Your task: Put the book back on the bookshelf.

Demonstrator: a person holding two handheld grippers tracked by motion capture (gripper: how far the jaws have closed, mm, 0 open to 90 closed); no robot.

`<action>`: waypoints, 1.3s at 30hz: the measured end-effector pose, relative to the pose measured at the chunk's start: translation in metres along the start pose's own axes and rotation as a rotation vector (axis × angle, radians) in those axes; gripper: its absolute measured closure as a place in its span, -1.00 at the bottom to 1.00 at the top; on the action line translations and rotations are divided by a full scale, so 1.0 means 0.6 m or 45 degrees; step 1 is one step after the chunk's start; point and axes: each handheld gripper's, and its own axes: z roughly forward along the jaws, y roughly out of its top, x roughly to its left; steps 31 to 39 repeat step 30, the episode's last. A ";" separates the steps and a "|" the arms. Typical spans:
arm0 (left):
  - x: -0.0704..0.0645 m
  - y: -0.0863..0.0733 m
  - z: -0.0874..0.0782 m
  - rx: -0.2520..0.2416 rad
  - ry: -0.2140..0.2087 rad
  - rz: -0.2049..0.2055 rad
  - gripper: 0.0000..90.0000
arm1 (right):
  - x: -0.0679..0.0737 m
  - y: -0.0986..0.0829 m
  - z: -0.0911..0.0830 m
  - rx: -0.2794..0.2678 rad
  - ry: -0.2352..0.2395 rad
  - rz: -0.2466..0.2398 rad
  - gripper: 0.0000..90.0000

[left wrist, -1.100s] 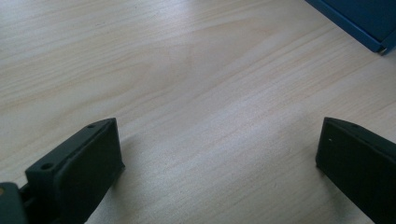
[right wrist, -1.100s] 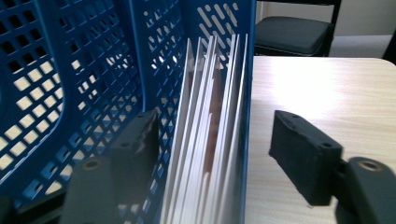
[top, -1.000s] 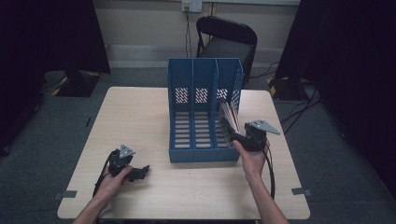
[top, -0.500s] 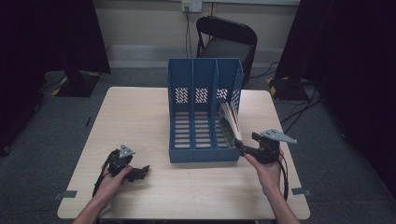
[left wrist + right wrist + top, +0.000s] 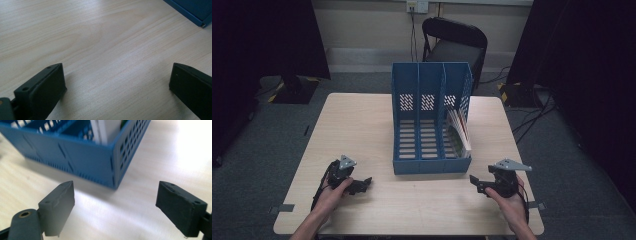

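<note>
The left gripper (image 5: 362, 185) rests low on the table (image 5: 362, 120), jaws spread wide and empty, the blue file holder (image 5: 429, 165) ahead to its right. The books (image 5: 459, 132) lean in the holder's compartment nearest the right gripper (image 5: 477, 184), which gapes empty just short of that corner. Probably filing is finished; withdraw straight back, jaws apart, clear of the holder's wall.

Blue perforated file rack (image 5: 432, 125); pale wood-grain table (image 5: 362, 120); black fingers (image 5: 57, 207).

overhead and right views share rack (image 5: 432, 120).
</note>
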 end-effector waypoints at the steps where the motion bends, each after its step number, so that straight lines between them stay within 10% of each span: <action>1: 0.000 0.000 0.000 -0.001 0.000 -0.001 -1.00 | 0.000 -0.005 0.003 0.020 0.005 -0.002 -0.68; 16: 0.001 0.004 0.004 -0.001 0.003 -0.003 -1.00 | 0.035 -0.047 0.064 0.215 -0.064 -0.073 -0.59; 39: 0.000 0.006 0.006 -0.002 0.001 -0.006 -1.00 | 0.044 -0.062 0.068 0.145 -0.092 -0.129 -0.70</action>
